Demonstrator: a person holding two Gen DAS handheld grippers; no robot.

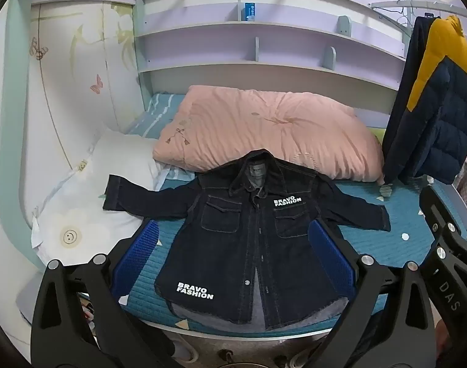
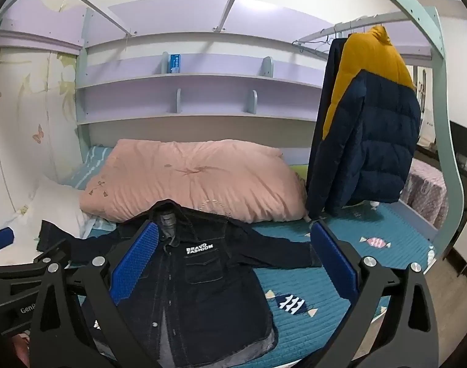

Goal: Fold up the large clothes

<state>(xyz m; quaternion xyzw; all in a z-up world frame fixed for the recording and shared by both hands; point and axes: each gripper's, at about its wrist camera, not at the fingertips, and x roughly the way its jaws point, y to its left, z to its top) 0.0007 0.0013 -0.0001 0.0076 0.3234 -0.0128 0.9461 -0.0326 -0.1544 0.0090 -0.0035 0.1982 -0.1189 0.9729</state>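
A dark denim jacket [image 1: 245, 239] with white "BRAVO FASHION" lettering lies flat and face up on the teal bed cover [image 1: 396, 239], sleeves spread to both sides and collar toward the pink duvet. My left gripper [image 1: 233, 254] hovers above the jacket's lower half, open wide, with nothing between its blue pads [image 1: 141, 254]. In the right wrist view the same jacket [image 2: 202, 282] lies below and left of centre. My right gripper [image 2: 233, 260] also stands open wide above its right side and sleeve, empty. The other gripper's black frame shows at each view's edge.
A pink duvet [image 1: 264, 128] lies behind the jacket, and a white pillow [image 1: 89, 208] is under the left sleeve end. A navy and yellow puffer jacket [image 2: 368, 135] hangs at the right over the bed. Lilac shelves [image 1: 248, 52] line the back wall.
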